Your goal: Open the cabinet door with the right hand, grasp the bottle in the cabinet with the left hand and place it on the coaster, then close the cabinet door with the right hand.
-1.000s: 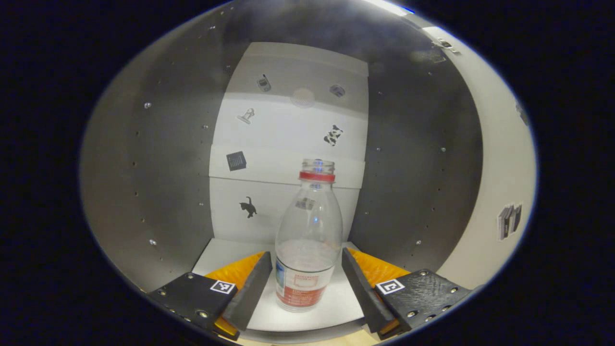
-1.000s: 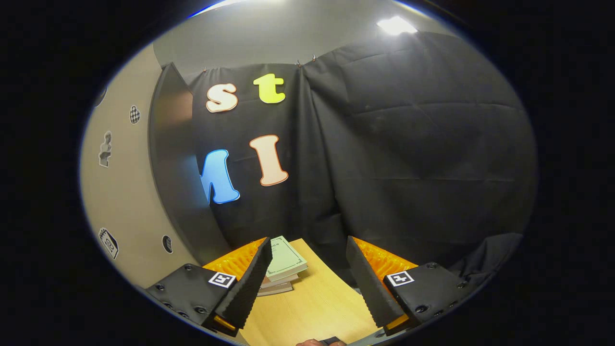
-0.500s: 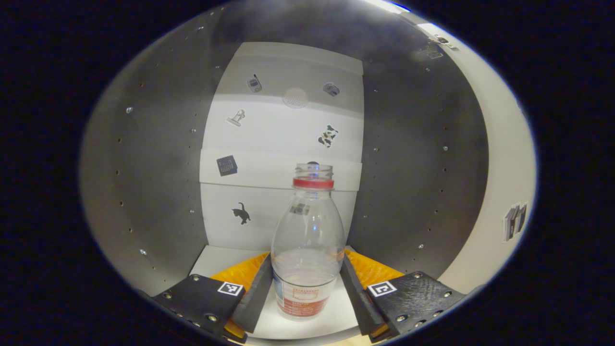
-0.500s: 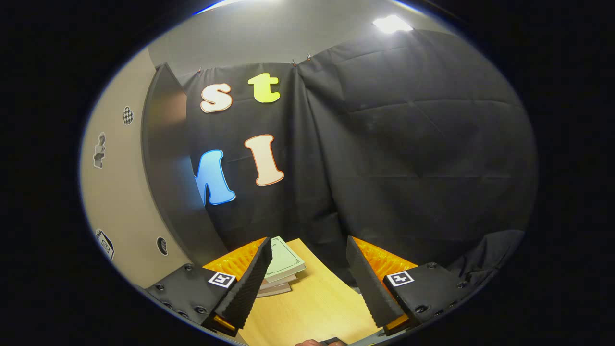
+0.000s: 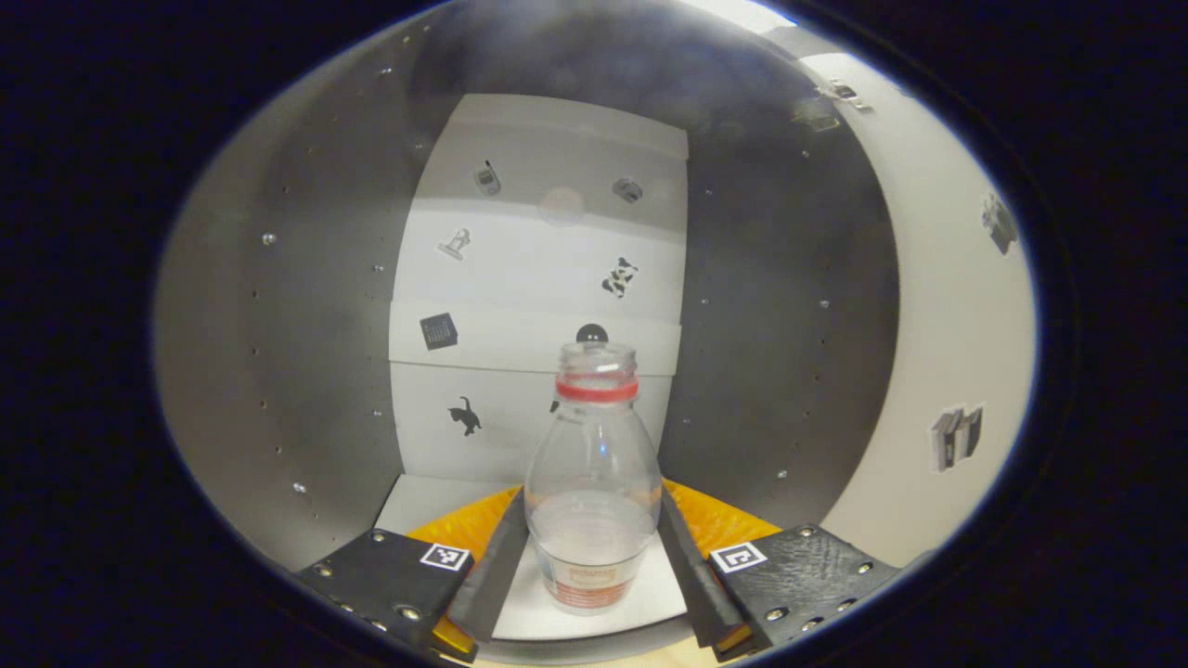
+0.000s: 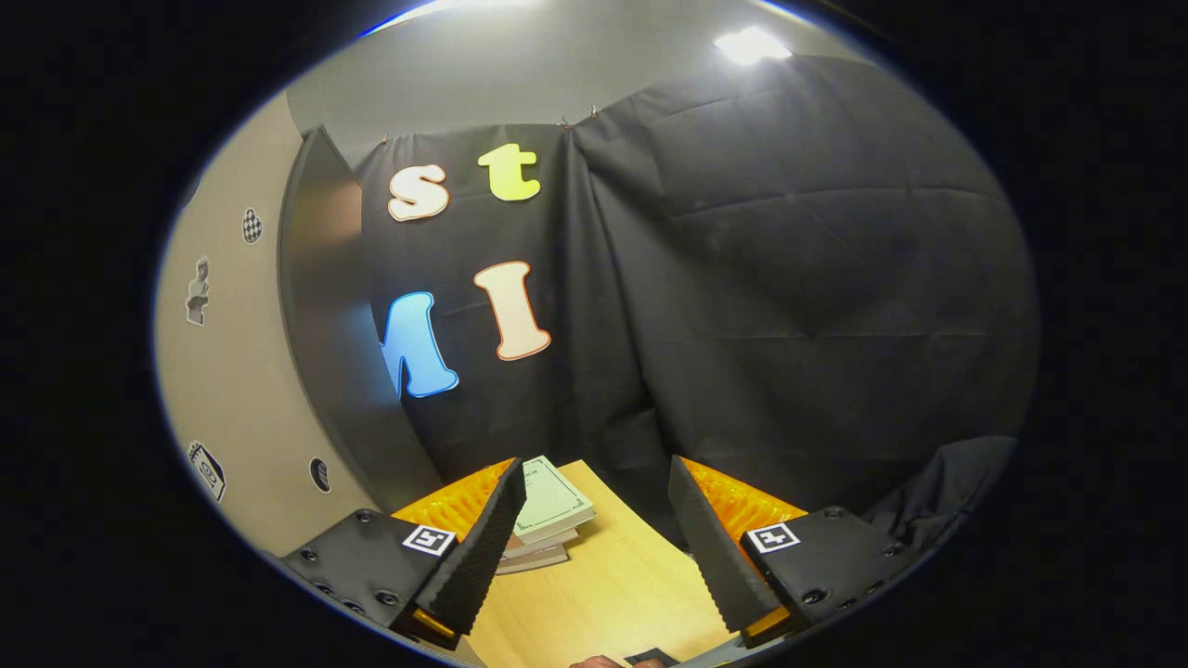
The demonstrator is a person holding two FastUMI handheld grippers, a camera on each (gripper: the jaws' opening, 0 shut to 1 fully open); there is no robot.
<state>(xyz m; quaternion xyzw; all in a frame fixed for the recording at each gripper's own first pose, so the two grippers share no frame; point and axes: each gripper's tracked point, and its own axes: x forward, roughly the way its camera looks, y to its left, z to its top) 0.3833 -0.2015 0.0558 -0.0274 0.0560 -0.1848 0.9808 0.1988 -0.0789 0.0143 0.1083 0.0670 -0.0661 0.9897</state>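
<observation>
My left claw sits inside the cabinet with both fingers pressed against the lower body of the bottle, one on each side, so I read this as a firm grip on it. The bottle stands upright on the white shelf, clear, with no cap and a red ring at the neck. The step in hand is the lift and withdrawal, I judge. To do it well I should raise it only a little, keep it upright since the mouth is open, and back straight out between the two dark side walls without knocking either. The thin plastic may flex, so I would not squeeze harder. My right claw hangs open with nothing between its fingers, above the table near some books, beside the swung-out door, ready to close it later.
</observation>
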